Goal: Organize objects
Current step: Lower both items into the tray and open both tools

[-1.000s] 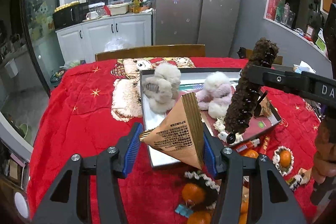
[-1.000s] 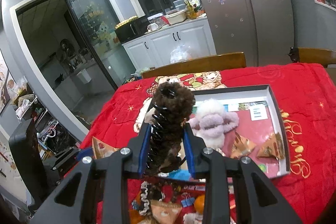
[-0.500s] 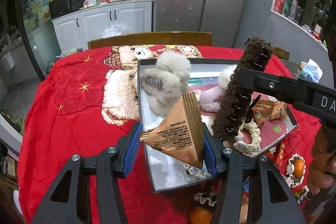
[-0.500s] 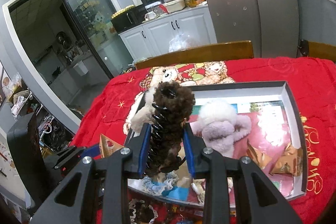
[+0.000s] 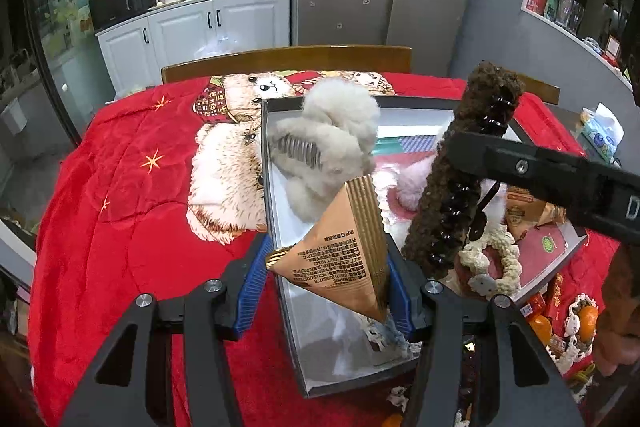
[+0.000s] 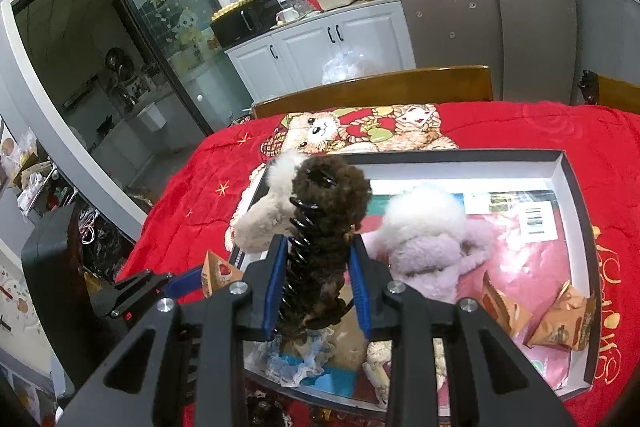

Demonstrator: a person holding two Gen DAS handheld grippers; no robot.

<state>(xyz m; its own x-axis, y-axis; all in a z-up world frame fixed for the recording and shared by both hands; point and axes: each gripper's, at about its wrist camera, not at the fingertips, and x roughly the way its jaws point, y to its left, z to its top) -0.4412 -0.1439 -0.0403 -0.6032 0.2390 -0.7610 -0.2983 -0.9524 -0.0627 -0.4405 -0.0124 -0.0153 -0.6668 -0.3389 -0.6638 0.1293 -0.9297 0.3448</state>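
Observation:
My left gripper (image 5: 326,287) is shut on a tan triangular snack packet (image 5: 344,247), which it holds over the near left corner of the grey-rimmed tray (image 5: 272,211). My right gripper (image 6: 318,283) is shut on a brown fuzzy hair claw (image 6: 328,211), upright above the tray's (image 6: 576,195) near left part. In the left wrist view the brown claw (image 5: 468,167) stands just right of the packet. In the right wrist view the left gripper (image 6: 160,283) and its packet (image 6: 216,271) show low on the left.
In the tray lie a beige fluffy claw (image 5: 328,147), a lilac fluffy claw (image 6: 424,239), two snack packets (image 6: 560,319) and crocheted scrunchies (image 5: 492,259). Oranges (image 5: 588,319) and small items crowd the red cloth (image 5: 132,211) near the tray's front. A wooden chair back (image 5: 288,61) stands behind the table.
Both grippers have moved forward and down towards the tray, which now looks nearer and larger. Their grips on the packet and the brown claw are unchanged.

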